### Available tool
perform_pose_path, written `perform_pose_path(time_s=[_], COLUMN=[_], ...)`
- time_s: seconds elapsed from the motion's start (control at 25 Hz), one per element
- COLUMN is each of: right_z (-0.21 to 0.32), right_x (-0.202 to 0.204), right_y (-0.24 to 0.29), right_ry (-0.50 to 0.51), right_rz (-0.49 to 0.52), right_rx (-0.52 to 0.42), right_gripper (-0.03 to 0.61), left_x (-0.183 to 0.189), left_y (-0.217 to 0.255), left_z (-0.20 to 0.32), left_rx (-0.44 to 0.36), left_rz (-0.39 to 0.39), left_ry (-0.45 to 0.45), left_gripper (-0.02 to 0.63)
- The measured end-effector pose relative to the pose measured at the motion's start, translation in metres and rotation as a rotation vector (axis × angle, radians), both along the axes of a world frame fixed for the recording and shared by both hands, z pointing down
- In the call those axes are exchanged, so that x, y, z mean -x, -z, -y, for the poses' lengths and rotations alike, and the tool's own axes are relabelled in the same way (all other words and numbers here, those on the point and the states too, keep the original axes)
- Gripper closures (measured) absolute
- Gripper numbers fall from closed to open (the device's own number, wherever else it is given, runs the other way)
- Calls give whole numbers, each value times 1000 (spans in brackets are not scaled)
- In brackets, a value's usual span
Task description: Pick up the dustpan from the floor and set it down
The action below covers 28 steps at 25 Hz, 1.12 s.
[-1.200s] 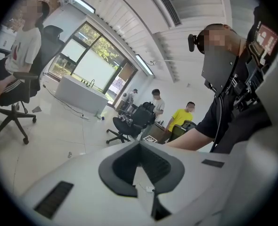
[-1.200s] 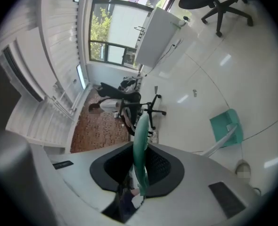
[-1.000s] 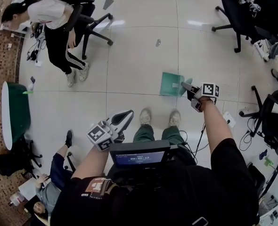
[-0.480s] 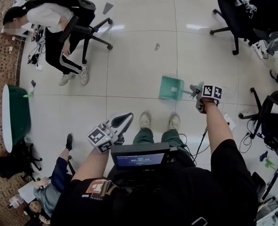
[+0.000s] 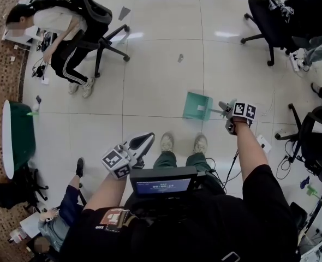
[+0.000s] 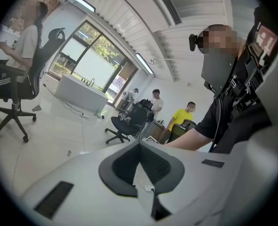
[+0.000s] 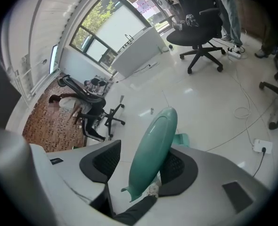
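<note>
The teal dustpan lies on the white tiled floor ahead of the person's feet, its long handle running right into my right gripper. In the right gripper view the handle stands between the jaws, which are opening. It leans on the right pad, and a gap shows at the left pad. The pan peeks out behind the handle. My left gripper hovers low at the left above the floor, jaws shut with nothing in them.
A seated person on an office chair is at the upper left. More chairs stand at the upper right and right. A power strip with cables lies right of my right arm. A green table is at the left.
The dustpan has come down nearer the feet with my right gripper, which has tipped downward and slid right along the handle. The left gripper has barely moved.
</note>
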State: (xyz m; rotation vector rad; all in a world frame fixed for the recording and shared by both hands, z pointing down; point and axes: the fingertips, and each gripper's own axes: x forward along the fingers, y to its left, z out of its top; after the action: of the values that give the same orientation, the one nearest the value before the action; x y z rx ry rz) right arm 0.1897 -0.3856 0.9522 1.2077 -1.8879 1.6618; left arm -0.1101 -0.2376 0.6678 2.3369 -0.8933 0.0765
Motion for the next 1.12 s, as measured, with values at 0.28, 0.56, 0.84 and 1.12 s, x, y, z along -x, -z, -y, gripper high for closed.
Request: perform_pose_path(time_s=[0.28,0.56,0.84,1.12], right_z=[-5,4,3,-23], right_x=[-21,-46,-58,-113], right_y=[-14,-22,7,104], right_ry=[69,57,-3,-69], right_rz=[-182,-260,-233,-149], right_rx=[26,31,-1,-111], right_gripper=[313,245,242,243], left_x=[-8,-21,-24,-63], left_y=[4,-4,8,71], left_z=[5,14,17,20], left_rx=[4,14,8,-74], left_rz=[2,0,2,-7], left_ry=[-4,-14,-31,-8], left_gripper=[589,589,589,589])
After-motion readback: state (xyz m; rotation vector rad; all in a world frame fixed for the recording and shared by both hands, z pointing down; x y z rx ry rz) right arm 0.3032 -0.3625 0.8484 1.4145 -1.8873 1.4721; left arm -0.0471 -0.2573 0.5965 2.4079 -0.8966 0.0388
